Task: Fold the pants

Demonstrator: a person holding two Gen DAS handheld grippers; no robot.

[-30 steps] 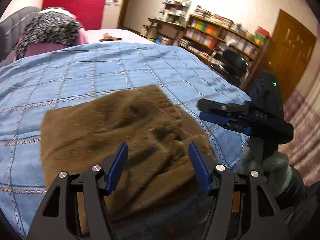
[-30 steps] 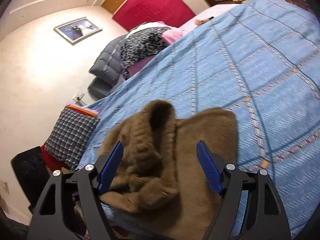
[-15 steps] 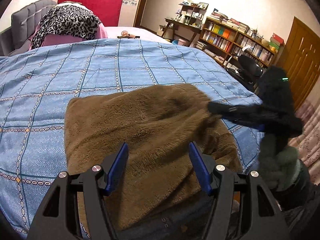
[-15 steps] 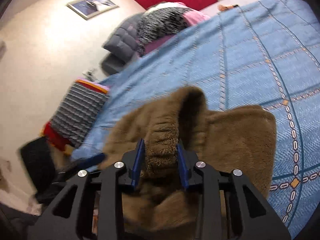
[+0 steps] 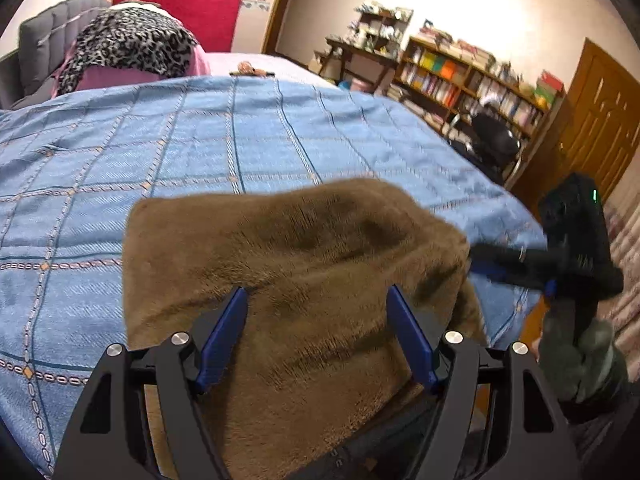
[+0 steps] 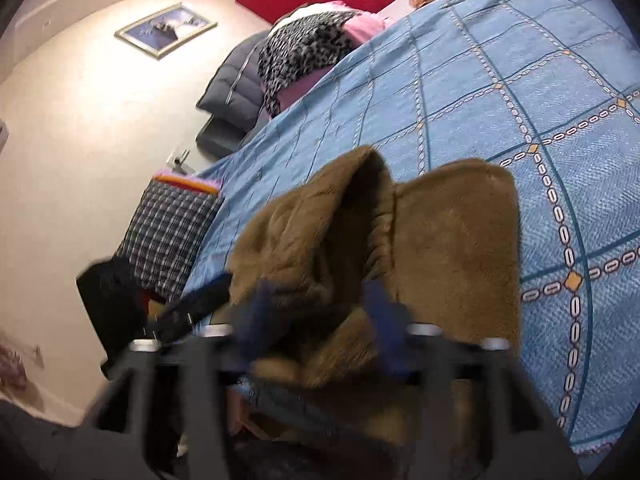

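The brown fleece pants (image 5: 296, 264) lie folded on the blue checked bedspread (image 5: 224, 136) at the near edge of the bed. My left gripper (image 5: 316, 336) is open and empty, hovering over the pants' near part. My right gripper (image 6: 320, 304) is blurred; its blue fingers stand a small way apart around the bunched waistband fold (image 6: 360, 208). In the left wrist view the right gripper (image 5: 476, 258) reaches the pants' right edge.
Pillows and a leopard-print blanket (image 5: 128, 48) lie at the bed's head. A bookshelf (image 5: 472, 80), a black chair (image 5: 492, 140) and a wooden door (image 5: 600, 120) stand to the right. A plaid cushion (image 6: 168, 236) sits beside the bed.
My right gripper closed in on the waistband fold, then its fingers spread somewhat again. The left gripper stayed open while its view drifted over the pants.
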